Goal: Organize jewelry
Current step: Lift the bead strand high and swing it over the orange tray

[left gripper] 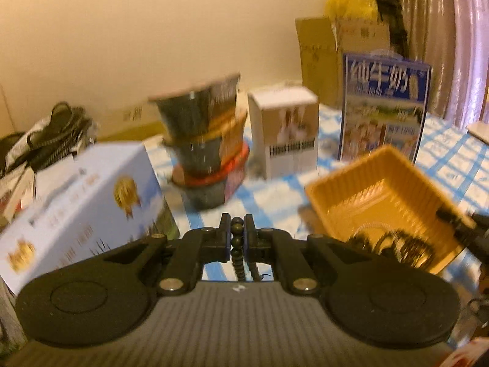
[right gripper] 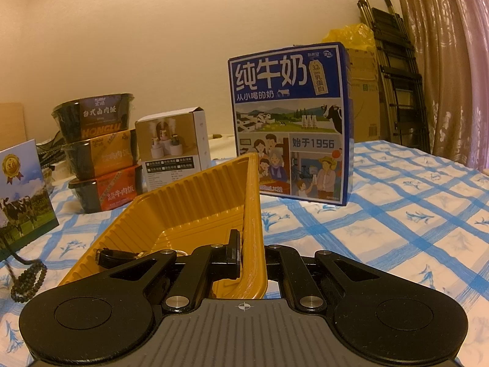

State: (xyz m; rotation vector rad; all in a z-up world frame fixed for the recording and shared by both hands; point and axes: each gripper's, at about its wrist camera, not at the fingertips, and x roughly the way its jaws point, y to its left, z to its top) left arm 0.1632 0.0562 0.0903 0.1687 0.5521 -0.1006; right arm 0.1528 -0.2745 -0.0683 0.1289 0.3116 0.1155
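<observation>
Beads on a dark necklace point(left gripper: 237, 238) sit pinched between the clenched fingers of the left hand-held gripper point(left gripper: 237, 224), low in the centre of the left wrist view, the strand trailing down toward the camera. Right of it a yellow plastic tray point(left gripper: 394, 183) tilts above the blue-checked tabletop point(left gripper: 275, 195). In the right wrist view, the right hand-held gripper point(right gripper: 249, 244) clamps the tray's wall point(right gripper: 252, 214), a black item point(right gripper: 114, 257) lying inside. A blue milk carton box point(right gripper: 290, 122) stands beyond, stacked food bowls point(right gripper: 101, 156) at left.
</observation>
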